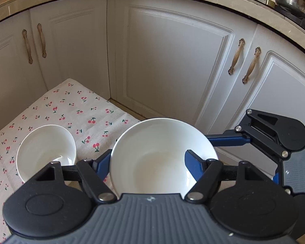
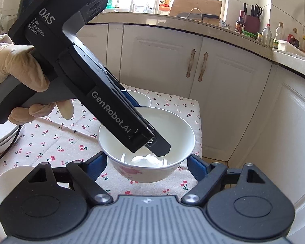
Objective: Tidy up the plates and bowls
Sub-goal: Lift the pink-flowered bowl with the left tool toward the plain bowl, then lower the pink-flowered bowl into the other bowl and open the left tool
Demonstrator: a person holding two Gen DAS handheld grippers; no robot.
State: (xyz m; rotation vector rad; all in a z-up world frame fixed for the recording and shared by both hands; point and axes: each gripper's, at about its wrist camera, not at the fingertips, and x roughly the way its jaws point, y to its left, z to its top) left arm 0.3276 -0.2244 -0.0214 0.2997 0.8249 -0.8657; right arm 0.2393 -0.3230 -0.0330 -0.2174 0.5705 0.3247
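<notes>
White lettering "DAS" and "GenRobot.AI" showed only in the right wrist view, on the left gripper, which pinched the bowl's wall; the right gripper clasped its sides.

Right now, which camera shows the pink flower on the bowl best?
The right wrist view: it sees the outer wall of the bowl, where the pink flower sits. The left wrist view looks down into the bowl and shows only its white inside, no flower.
</notes>
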